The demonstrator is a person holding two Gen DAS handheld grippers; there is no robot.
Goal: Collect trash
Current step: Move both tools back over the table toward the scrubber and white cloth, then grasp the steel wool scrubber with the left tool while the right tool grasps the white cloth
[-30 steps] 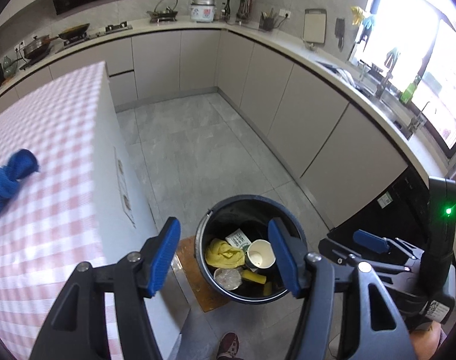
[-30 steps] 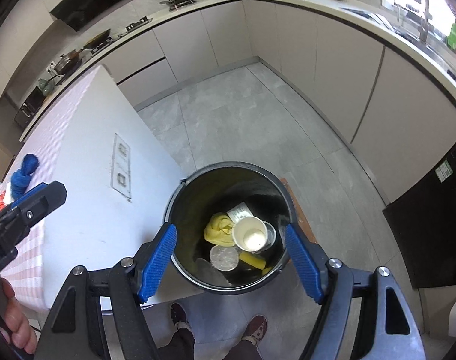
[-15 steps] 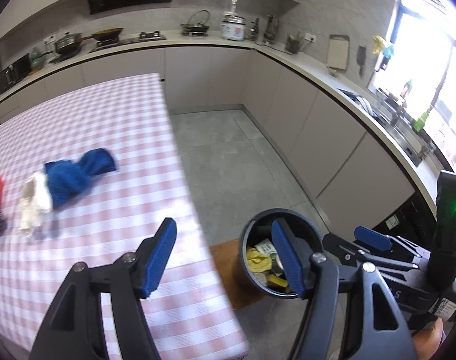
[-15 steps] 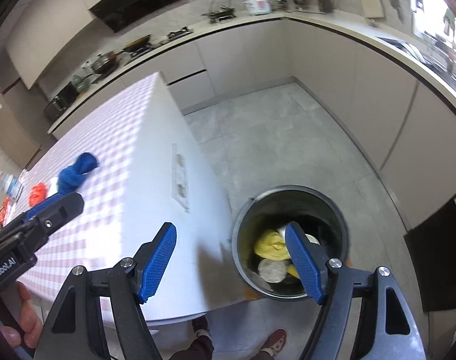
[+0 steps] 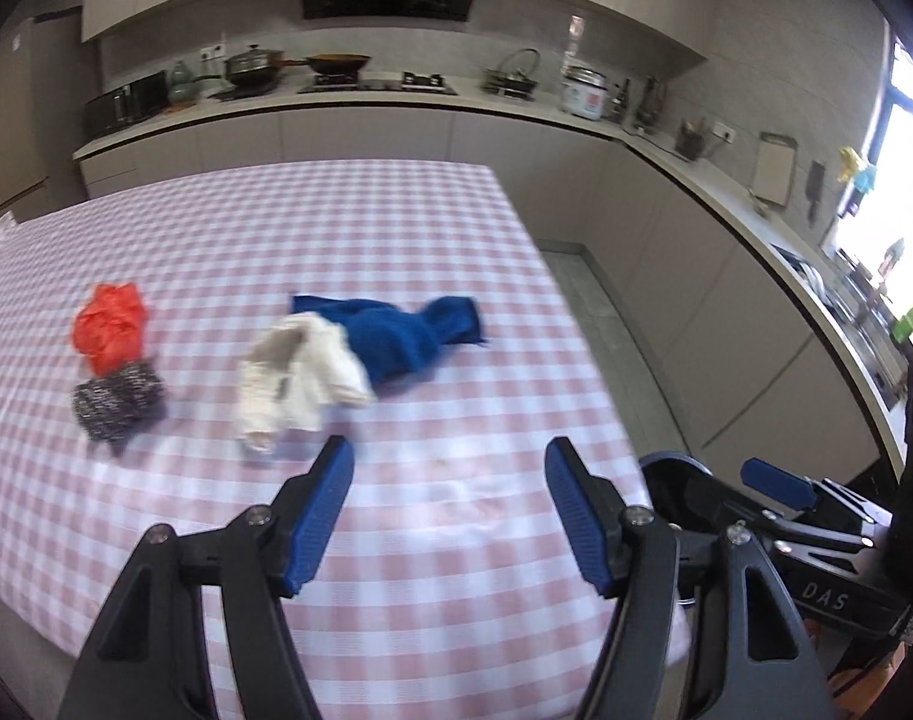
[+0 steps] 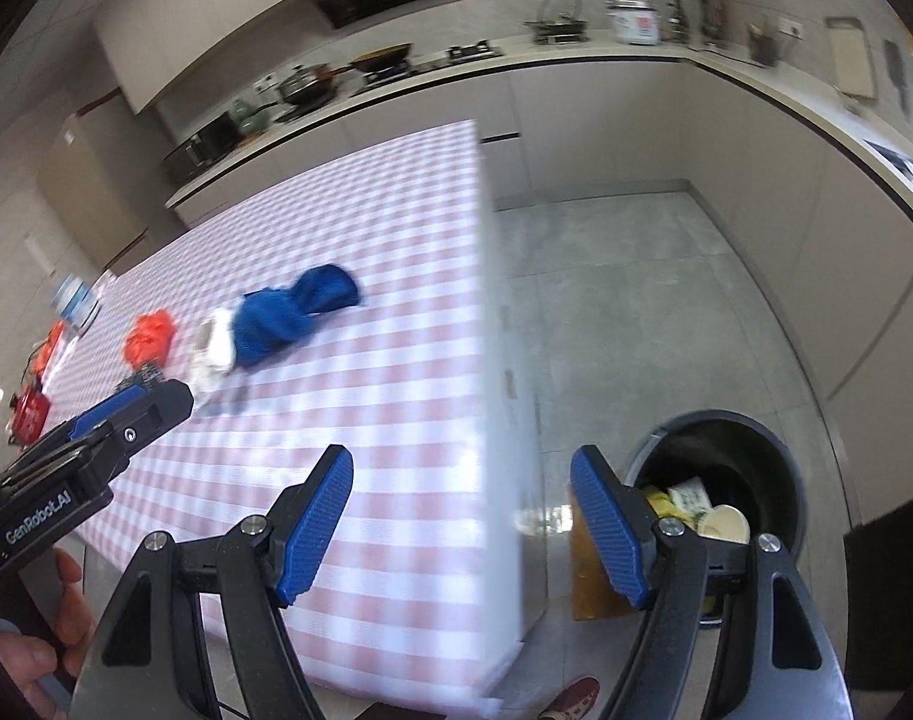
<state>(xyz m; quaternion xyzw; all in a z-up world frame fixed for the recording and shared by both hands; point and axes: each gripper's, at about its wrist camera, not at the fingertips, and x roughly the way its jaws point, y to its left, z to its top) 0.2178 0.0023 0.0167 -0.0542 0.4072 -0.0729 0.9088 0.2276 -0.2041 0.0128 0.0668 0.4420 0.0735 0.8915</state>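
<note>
Both grippers (image 5: 450, 507) (image 6: 462, 525) off bin, empty, agape.

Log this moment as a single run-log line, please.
phase: between drops | left gripper: open, empty, over table | right gripper: open, empty | on table: blue cloth, white cloth | bin: holds trash

In your left wrist view the table (image 5: 396, 252) fills the left and centre of the frame. On it, from left to right, lie a crumpled bag (image 5: 109, 327) with a scouring ball (image 5: 115, 407) touching it just below, then a pale rag (image 5: 300, 381) touching a bundled cloth (image 5: 405, 333) on its right. In your right wrist view the trash bin (image 6: 774, 450) stands on the floor (image 6: 636, 312) at lower right, beside the table's end, with a cup (image 6: 723, 525) inside it
</note>
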